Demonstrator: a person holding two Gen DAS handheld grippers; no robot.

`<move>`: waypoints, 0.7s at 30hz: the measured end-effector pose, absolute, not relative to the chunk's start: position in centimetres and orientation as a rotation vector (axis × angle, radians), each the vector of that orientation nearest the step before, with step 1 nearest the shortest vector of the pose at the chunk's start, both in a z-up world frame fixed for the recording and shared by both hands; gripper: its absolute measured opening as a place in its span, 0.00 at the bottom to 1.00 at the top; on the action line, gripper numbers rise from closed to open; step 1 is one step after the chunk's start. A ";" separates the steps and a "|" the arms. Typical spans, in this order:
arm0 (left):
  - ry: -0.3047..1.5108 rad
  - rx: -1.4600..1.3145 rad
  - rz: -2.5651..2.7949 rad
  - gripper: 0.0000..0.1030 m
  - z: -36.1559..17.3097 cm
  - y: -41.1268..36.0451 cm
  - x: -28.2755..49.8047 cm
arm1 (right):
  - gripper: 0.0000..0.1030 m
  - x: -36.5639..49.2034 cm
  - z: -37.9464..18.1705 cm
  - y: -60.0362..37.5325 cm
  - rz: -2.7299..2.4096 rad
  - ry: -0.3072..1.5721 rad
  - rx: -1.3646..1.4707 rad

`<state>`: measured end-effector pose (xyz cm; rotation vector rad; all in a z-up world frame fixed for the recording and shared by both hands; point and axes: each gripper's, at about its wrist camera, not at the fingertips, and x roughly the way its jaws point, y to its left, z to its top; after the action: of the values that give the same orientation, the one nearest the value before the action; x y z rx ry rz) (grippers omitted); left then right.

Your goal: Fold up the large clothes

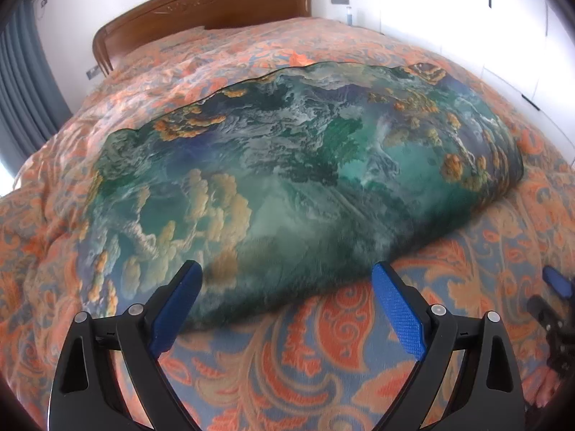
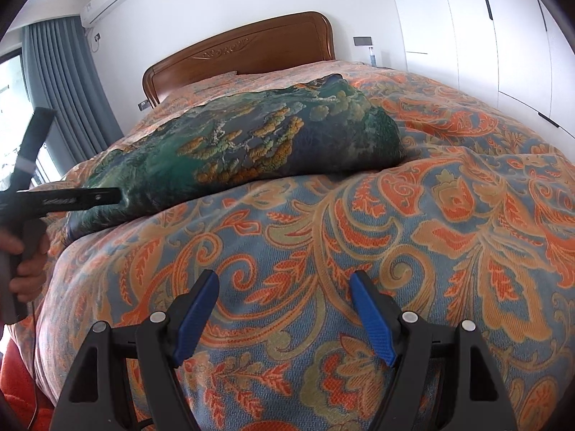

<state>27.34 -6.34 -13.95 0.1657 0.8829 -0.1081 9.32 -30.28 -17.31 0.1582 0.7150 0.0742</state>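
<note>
A large green-blue garment (image 1: 287,165) printed with clouds and mountains lies spread flat across the bed. My left gripper (image 1: 287,269) stands open just over its near edge, nothing between the blue pads. In the right wrist view the same garment (image 2: 251,140) lies further back to the left. My right gripper (image 2: 284,278) hovers open over the bare bedspread, short of the garment. The right gripper's blue tip (image 1: 559,282) shows at the far right of the left wrist view. A hand holding the left gripper's black frame (image 2: 64,197) shows at the left edge.
The bed is covered by an orange and blue patterned bedspread (image 2: 431,215). A brown wooden headboard (image 1: 215,3) stands at the back against a white wall. Grey curtains (image 2: 68,82) hang at the left, and white wardrobe doors (image 2: 485,36) line the right.
</note>
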 end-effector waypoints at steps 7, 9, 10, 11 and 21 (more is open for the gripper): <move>0.892 0.137 -0.099 0.93 -14.1 -5.8 26.6 | 0.75 9.3 -17.8 -29.7 0.058 0.730 0.134; 0.898 0.126 -0.100 0.93 -14.3 -5.7 26.2 | 0.75 9.3 -18.0 -29.8 0.058 0.733 0.135; 0.902 0.120 -0.100 0.93 -14.4 -5.7 26.1 | 0.75 9.3 -18.1 -29.8 0.058 0.735 0.136; 0.910 0.111 -0.103 0.94 -14.6 -5.6 25.8 | 0.75 9.3 -18.1 -29.8 0.057 0.738 0.137; 0.965 -0.009 -0.098 1.00 -19.6 -4.2 22.6 | 0.78 9.7 -18.7 -29.4 0.052 0.754 0.128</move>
<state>22.58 -4.17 -19.60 -0.0087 0.9650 -0.0984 9.74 -29.38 -18.69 0.1278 0.7538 0.0515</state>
